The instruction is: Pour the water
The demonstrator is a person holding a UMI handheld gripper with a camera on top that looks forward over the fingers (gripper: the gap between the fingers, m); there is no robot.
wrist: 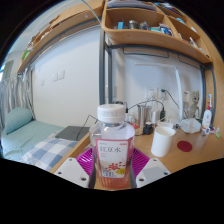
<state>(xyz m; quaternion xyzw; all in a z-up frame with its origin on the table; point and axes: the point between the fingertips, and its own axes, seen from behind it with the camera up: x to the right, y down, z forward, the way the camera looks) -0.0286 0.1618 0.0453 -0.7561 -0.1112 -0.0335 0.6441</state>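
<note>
A clear plastic bottle (113,148) with a pink cap, a red and white label and reddish liquid stands upright between my fingers. My gripper (112,170) is shut on the bottle: both magenta pads (84,163) press on its lower sides and hold it above the wooden desk (190,158). A white cup (162,140) stands on the desk just to the right, beyond the fingers.
The desk carries a dark kettle (147,116), a white bowl (190,125), a small bottle (207,116) and cables by the wall. Shelves (150,38) hang above it. A bed (35,140) with a laptop (72,132) lies to the left.
</note>
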